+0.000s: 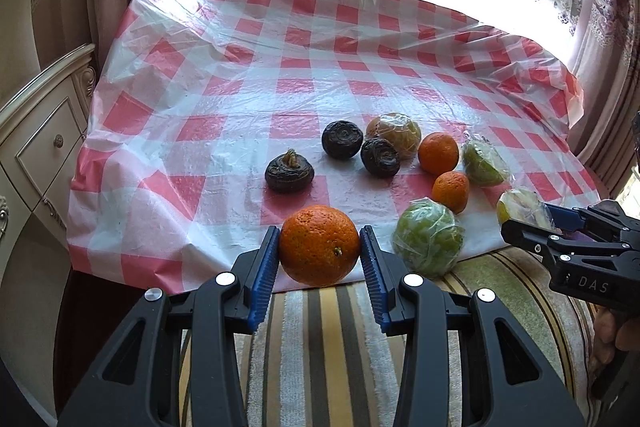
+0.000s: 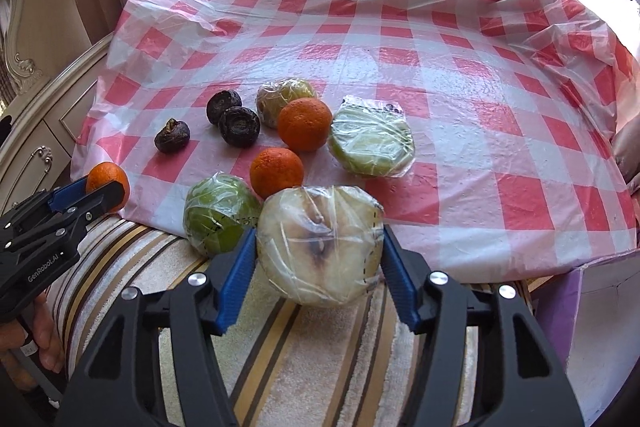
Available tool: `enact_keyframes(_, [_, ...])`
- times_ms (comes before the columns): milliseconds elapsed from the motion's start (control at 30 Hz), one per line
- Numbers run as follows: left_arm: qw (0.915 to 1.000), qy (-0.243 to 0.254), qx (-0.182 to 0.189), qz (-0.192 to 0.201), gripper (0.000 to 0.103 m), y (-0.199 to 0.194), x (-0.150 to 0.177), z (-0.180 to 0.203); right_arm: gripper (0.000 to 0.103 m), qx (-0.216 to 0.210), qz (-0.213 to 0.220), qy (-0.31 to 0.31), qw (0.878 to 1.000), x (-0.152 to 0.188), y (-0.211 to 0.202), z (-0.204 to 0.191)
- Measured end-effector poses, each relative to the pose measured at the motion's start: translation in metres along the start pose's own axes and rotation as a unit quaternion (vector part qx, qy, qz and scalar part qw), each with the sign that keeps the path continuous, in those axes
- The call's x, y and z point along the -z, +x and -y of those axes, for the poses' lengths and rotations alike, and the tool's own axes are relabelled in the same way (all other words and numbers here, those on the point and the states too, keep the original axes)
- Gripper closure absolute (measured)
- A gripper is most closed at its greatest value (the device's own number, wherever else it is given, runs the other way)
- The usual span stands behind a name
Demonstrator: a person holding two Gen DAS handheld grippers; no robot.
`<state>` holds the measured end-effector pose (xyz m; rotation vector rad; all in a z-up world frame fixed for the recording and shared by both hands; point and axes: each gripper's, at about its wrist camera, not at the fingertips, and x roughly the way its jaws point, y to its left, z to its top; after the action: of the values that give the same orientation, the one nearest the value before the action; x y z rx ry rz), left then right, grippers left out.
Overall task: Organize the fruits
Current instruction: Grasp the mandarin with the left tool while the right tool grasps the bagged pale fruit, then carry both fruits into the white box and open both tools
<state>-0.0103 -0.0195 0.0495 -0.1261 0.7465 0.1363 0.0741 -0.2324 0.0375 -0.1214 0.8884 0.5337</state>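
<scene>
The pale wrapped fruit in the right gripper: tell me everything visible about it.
The pale wrapped fruit is a cut half, cream-yellow flesh facing the camera with a browned core, sealed in wrinkled clear film with a dashed black line printed along its right side. It sits between the blue ribbed pads of the right gripper, both pressing its sides, over the near edge of the checked tablecloth. A green wrapped fruit lies close on its left; contact is unclear.

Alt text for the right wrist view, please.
The right claw grips a plastic-wrapped pale cut fruit at the near edge of a red-checked tablecloth. Behind lie oranges, wrapped green fruit and dark round ones; the left claw holds an orange.
</scene>
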Motion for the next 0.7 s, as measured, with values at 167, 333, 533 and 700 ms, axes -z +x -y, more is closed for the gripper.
enact_keyframes(167, [0.9994,0.030,0.016,0.005,0.064,-0.001,-0.007,0.028,0.043,0.001,0.013,0.023,1.000,0.008,-0.020,0.025])
enact_keyframes(333, [0.9966,0.075,0.032,0.009,0.064,-0.001,-0.014,0.065,0.043,0.011,0.025,0.057,0.998,0.019,-0.041,0.059])
enact_keyframes(533, [0.9889,0.133,0.065,0.012,0.064,0.000,-0.022,0.118,0.043,0.038,0.043,0.100,0.993,0.035,-0.067,0.108])
enact_keyframes(700, [0.9777,0.181,0.106,0.008,0.064,0.005,-0.026,0.171,0.043,0.071,0.053,0.146,0.985,0.051,-0.084,0.158])
